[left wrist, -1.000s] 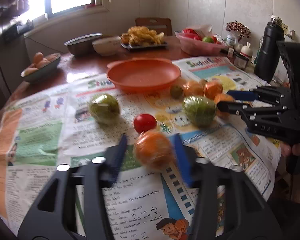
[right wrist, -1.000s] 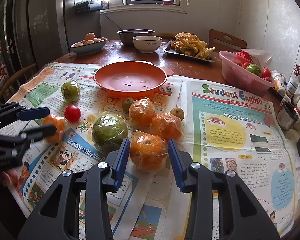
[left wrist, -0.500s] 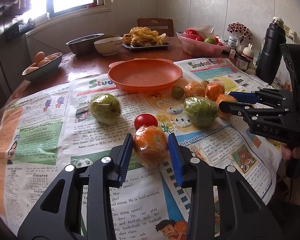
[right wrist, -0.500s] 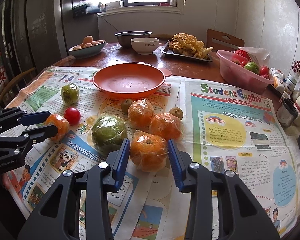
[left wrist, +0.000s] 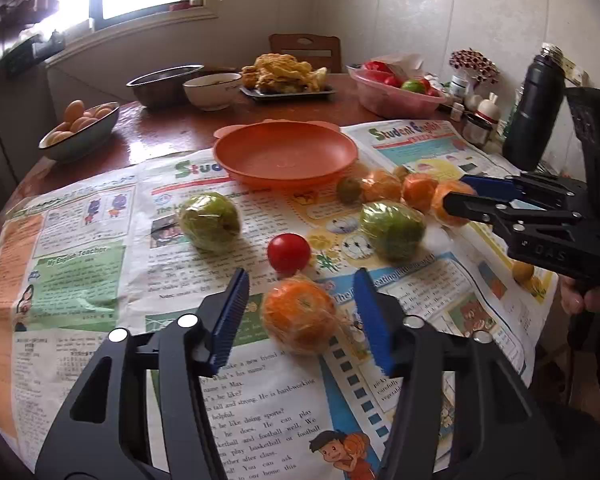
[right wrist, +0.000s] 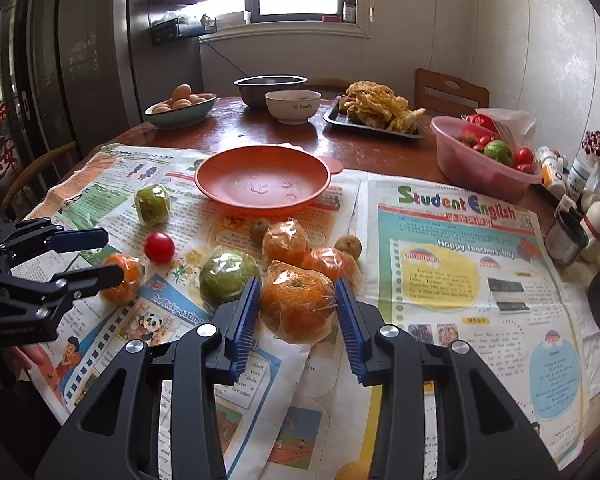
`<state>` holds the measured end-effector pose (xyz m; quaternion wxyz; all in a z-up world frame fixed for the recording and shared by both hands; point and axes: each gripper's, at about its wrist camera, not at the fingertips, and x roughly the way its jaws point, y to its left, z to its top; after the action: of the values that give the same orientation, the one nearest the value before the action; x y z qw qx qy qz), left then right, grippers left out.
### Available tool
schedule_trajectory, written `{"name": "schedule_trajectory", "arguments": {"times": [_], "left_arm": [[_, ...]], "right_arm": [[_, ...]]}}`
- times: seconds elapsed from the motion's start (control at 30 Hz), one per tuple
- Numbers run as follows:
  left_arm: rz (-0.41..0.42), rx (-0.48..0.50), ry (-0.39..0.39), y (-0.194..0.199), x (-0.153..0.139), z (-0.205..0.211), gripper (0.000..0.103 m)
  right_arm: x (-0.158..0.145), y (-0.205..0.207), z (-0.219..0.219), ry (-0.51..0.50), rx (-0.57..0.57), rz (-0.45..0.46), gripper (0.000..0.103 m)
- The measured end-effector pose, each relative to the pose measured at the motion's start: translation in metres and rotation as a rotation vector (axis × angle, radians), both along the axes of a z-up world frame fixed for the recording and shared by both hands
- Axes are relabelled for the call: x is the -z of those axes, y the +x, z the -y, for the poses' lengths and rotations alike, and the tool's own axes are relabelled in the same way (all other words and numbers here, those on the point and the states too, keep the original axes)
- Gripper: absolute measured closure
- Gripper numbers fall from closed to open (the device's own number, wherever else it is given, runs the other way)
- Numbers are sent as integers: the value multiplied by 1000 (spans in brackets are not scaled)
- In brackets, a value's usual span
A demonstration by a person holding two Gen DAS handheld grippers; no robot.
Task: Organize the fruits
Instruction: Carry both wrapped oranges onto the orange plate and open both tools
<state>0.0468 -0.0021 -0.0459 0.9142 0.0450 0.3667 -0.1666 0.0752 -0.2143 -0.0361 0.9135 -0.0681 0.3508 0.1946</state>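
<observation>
Straddling a wrapped orange (left wrist: 299, 314), the left gripper (left wrist: 300, 316) has its 2 blue pads spread wide, with clear gaps on both sides, so it holds nothing. That orange rests on the newspaper (left wrist: 84, 264) near the table's front edge, just in front of a red tomato (left wrist: 289, 252); it is round, with no long axis, and its stem dimple faces up and slightly away from the camera.

The right gripper (right wrist: 296, 312) frames a second wrapped orange (right wrist: 297, 307), which also sits on the newspaper. Its pads lie right at the fruit's sides; whether they press the wrap or only flank it cannot be told. This orange shows its stem end facing up.

Behind it lie 2 more wrapped oranges (right wrist: 286, 242), touching each other, and a wrapped green fruit (right wrist: 227, 276) just left. Another wrapped green fruit (right wrist: 153, 204) sits apart toward the left edge of the paper, and 2 small brownish fruits (right wrist: 348, 246) lie near the orange plate (right wrist: 262, 182), which stands at the paper's far edge.

In the left wrist view the right gripper's fingers hide most of the fruit they flank. The plastic wrap blurs the fruits' skins, and the left orange looks slightly smeared.
</observation>
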Motion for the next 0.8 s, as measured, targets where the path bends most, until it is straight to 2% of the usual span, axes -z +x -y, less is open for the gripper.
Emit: {"name": "schedule_trajectory", "arguments": {"times": [0.17, 0.2, 0.23, 0.63, 0.8], "left_arm": [[-1, -9, 63, 3, 9, 8, 50], [-3, -12, 74, 4, 11, 9, 63], [-14, -16, 84, 6, 13, 10, 68], [-22, -29, 88, 10, 13, 9, 70], [23, -9, 70, 7, -8, 11, 70]], "right_arm": [[4, 0, -4, -6, -6, 1, 65], [5, 1, -4, -7, -6, -1, 65], [6, 1, -4, -6, -5, -3, 65], [10, 2, -1, -7, 0, -5, 65], [-3, 3, -1, 3, -10, 25, 65]]}}
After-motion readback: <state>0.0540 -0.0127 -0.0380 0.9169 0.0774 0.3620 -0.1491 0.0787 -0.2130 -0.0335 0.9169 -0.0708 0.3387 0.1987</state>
